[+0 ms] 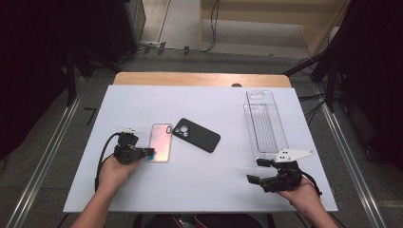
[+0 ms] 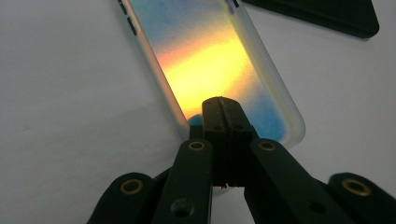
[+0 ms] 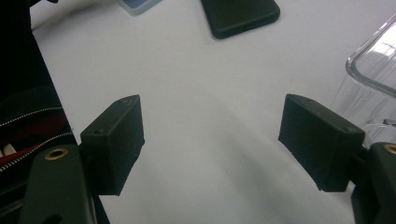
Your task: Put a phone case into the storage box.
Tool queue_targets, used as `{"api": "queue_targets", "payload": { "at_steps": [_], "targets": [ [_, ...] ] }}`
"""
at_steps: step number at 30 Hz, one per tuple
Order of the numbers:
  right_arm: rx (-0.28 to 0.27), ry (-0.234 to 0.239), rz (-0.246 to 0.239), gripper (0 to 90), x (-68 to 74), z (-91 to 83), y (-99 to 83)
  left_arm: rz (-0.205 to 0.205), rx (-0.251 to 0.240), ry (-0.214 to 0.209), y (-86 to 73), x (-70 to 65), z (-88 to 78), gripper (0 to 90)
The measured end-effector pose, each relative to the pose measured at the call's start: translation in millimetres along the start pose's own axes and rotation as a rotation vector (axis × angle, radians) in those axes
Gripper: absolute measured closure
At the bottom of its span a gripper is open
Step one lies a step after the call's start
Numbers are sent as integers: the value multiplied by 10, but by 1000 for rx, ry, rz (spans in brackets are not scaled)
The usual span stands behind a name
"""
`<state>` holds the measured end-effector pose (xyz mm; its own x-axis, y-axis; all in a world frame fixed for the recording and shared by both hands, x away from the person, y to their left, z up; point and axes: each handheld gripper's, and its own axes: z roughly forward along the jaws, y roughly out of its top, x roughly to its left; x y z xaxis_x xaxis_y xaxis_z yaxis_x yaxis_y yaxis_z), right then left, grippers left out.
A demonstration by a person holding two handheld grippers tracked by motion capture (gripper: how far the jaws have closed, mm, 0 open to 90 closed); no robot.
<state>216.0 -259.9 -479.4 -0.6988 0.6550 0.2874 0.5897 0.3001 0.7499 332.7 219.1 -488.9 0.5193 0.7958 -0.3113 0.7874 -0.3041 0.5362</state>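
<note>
Left gripper (image 2: 223, 109), jaws clenched, sits on the near end of the iridescent case (image 2: 210, 60), whose long axis runs straight ahead. Right gripper (image 3: 210, 140) hangs released, well apart beside the clear tray (image 1: 264, 124).

Overhead light is falling brightly and evenly on the white desk (image 1: 199, 185) in the high view, while the surroundings toward nine and three o'clock are sinking into near-black. In the left gripper view, the iridescent phone case (image 2: 210, 70) is glowing with yellow-orange glare, and its twelve o'clock end is softening out of focus. In the right gripper view, the clear tray (image 3: 373, 60) at three o'clock is catching glints, and soft shadows are spreading on the desk beneath the tongs.
</note>
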Motion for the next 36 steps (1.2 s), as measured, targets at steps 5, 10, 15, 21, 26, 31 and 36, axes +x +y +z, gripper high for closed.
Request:
{"api": "queue_targets", "payload": {
  "at_steps": [5, 10, 15, 21, 26, 31, 36],
  "targets": [
    [0, -1, 2, 204, 0, -1, 0, -9, -10, 21, -8, 98, -53, 900],
    [0, 1, 1, 204, -1, -2, 0, -23, -17, 53, -25, 193, -120, 900],
    [-1, 0, 3, 204, -2, 3, 1, -39, -29, 73, -28, 218, -134, 900],
    [-1, 0, 3, 204, -3, 2, 1, -57, -45, 45, -29, 220, -150, 841],
    [-3, 0, 7, 204, -6, -1, 1, -23, -90, -7, -16, 86, -237, 707],
    [-12, 1, 4, 203, -11, -5, 0, 28, -155, -137, -42, -78, -319, 553],
    [-9, 2, 6, 203, -11, -2, -1, 72, -170, -205, -83, -206, -375, 402]
  ]
}}
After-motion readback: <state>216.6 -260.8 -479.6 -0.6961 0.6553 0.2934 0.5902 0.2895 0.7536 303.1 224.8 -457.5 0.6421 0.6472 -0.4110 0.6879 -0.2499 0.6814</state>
